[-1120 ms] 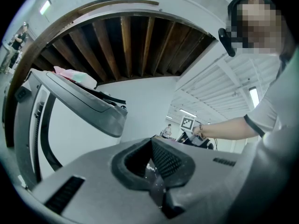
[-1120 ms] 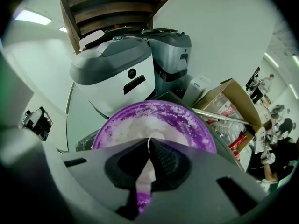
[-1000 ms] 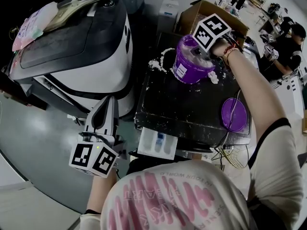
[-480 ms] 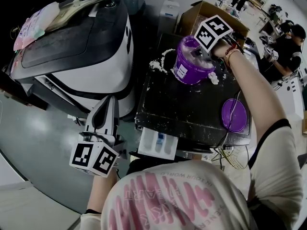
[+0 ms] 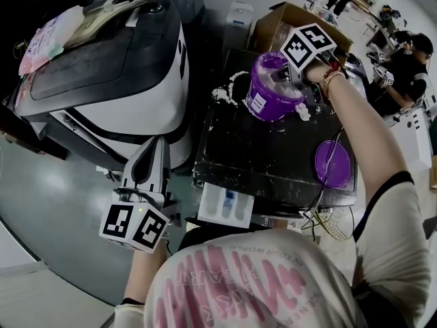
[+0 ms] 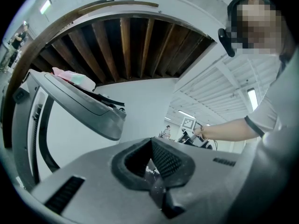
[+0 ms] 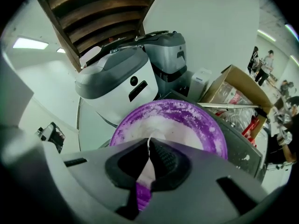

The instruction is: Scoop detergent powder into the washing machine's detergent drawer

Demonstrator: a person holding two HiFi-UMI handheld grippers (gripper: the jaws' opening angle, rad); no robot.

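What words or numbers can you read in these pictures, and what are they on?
"WORLD", probably: small pink print on the person's shirt, upside down from here; the big pink letters are unreadable.
White label on the purple tub: too small to read.
Left marker cube and right marker cube: only black-and-white squares, no letters.

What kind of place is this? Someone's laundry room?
Probably a workshop or test hall, not a home: a washing machine stands in the open near a cardboard box, and other people are busy in the background.
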